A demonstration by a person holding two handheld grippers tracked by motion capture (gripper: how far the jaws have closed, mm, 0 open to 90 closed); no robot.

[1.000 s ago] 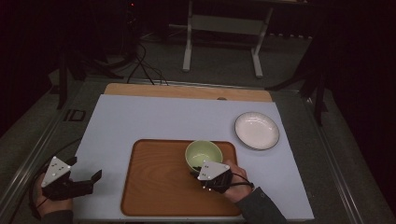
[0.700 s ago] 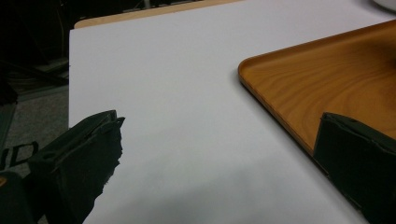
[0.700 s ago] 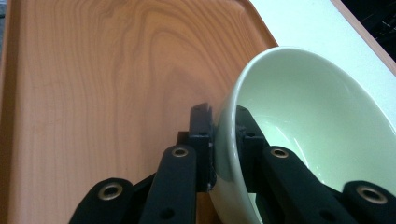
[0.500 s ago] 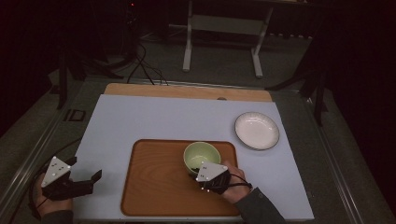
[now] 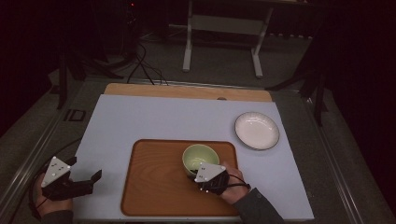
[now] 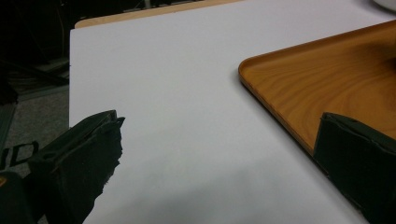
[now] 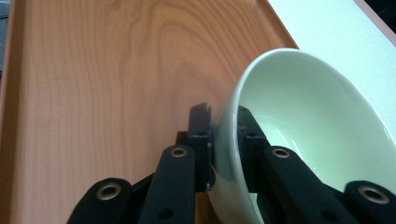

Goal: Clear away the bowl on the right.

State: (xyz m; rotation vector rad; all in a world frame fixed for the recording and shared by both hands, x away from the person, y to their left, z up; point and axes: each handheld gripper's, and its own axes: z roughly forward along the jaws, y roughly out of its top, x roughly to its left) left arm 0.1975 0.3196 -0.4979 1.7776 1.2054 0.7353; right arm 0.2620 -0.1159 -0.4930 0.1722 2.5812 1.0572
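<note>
**Green bowl pinched at its rim on the wooden tray**

Pale green and glazed, the bowl (image 5: 200,157) sits on the wooden tray (image 5: 154,186), toward its far right part. The right gripper (image 7: 223,126) has its jaws clamped on the bowl's near wall, one jaw outside and one inside the rim. The bowl looks tipped in the right gripper view, though that camera turns with the hand, so I cannot tell if it is off the tray.

The left gripper (image 6: 215,140) hangs over the bare white table (image 5: 154,116) just left of the tray, jaws wide apart and holding nothing.

The grasp looks finished. The next move is probably a lift, with steady pressure so the slick wall does not slip. A white plate (image 5: 257,130) lies right of the tray.
</note>
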